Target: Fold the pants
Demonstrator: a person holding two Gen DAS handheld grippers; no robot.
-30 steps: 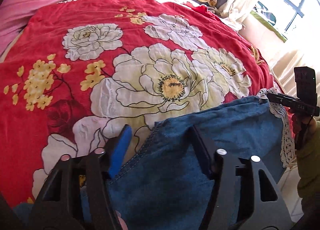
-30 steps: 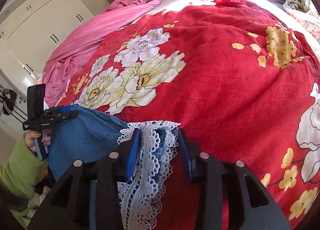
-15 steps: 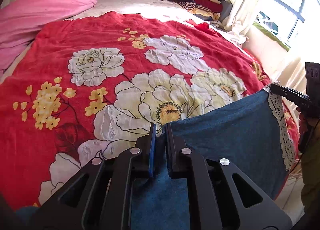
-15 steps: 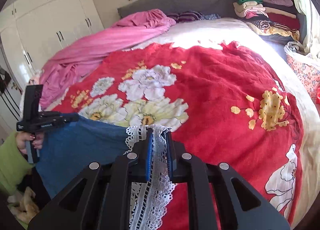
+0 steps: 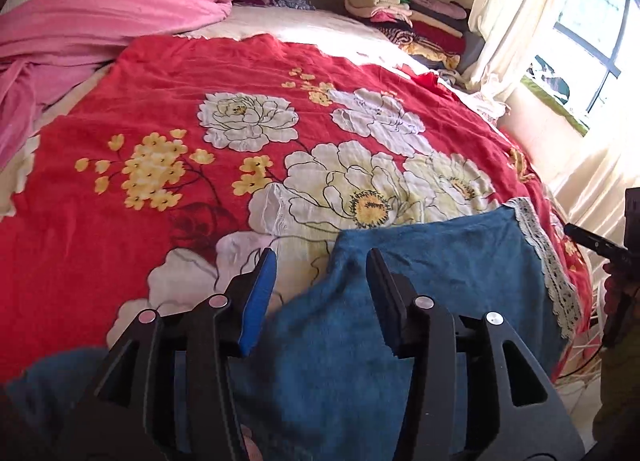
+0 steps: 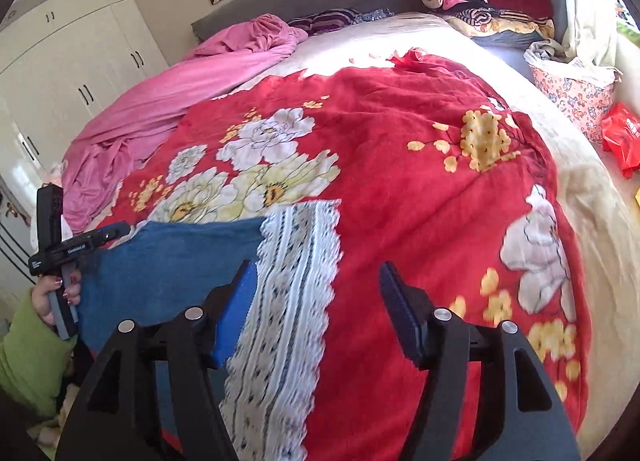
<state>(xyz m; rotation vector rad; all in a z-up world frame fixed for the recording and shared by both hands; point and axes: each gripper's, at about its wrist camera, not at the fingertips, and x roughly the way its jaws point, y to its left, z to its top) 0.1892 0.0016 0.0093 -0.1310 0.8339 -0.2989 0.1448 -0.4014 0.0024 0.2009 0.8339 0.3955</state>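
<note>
The blue denim pants (image 5: 432, 273) with a white lace hem (image 5: 546, 261) lie on the near part of the red floral blanket (image 5: 120, 221). My left gripper (image 5: 320, 281) is open, its jaws wide apart over the pants' left corner, holding nothing. My right gripper (image 6: 316, 297) is open above the lace hem (image 6: 296, 281), which lies flat between its fingers; the blue denim (image 6: 168, 261) stretches left of it. The left gripper also shows at the left in the right wrist view (image 6: 100, 235).
A pink sheet (image 5: 80, 33) is bunched at the far left of the bed. Stacks of folded clothes (image 5: 404, 9) sit by the grey headboard. A window and curtain (image 5: 516, 9) are on the right. White wardrobes (image 6: 80, 61) stand on the left side.
Both grippers were shut on the pants half a second ago and have now opened and let go. The pants now lie on the blanket.
</note>
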